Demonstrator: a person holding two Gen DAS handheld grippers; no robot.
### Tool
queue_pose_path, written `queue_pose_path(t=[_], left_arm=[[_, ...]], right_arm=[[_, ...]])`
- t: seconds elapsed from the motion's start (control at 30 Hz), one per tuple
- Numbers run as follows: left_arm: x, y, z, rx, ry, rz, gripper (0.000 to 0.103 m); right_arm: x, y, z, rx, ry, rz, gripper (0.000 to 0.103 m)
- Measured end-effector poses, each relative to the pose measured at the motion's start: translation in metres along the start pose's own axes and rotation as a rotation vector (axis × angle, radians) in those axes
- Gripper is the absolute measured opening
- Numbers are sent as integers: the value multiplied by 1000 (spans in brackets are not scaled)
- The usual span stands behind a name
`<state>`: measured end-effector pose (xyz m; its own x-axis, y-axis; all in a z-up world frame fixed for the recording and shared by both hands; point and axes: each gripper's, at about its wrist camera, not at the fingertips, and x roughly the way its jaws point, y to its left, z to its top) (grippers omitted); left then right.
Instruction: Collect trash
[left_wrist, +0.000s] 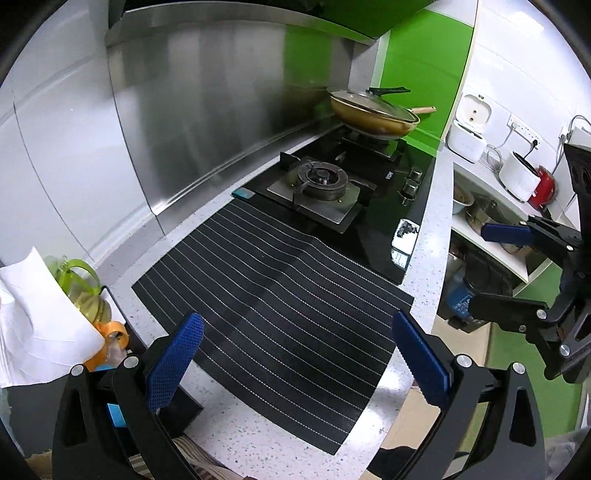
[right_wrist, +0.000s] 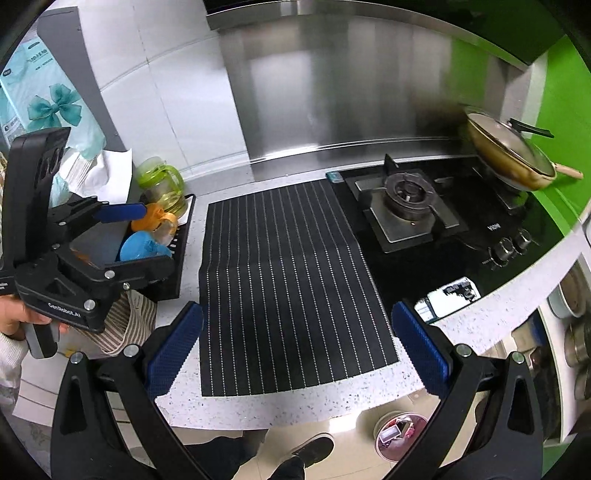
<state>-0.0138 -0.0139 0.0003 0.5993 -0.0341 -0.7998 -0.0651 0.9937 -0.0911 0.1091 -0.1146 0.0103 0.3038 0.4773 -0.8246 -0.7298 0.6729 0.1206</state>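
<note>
Striped mat (right_wrist: 288, 280) beside gas stove (right_wrist: 406, 206); lidded pan (right_wrist: 509, 155) on the far burner

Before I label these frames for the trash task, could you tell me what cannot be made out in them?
- Bin contents: right wrist view, too small, partly behind the right gripper.
- Pan contents: both views, under its lid.
- Tray items: right wrist view, partly behind the left gripper; left wrist view, behind white paper.
- Sticker print on the stove: too small.
- Shelf items: left wrist view, partly behind the right gripper.
</note>
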Motion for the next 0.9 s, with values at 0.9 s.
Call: queue_pose_path(t=[0.9], left_arm=[[23, 0, 5, -9, 72, 6, 98]], right_arm=[[9, -4, 10, -3, -2, 26, 100]])
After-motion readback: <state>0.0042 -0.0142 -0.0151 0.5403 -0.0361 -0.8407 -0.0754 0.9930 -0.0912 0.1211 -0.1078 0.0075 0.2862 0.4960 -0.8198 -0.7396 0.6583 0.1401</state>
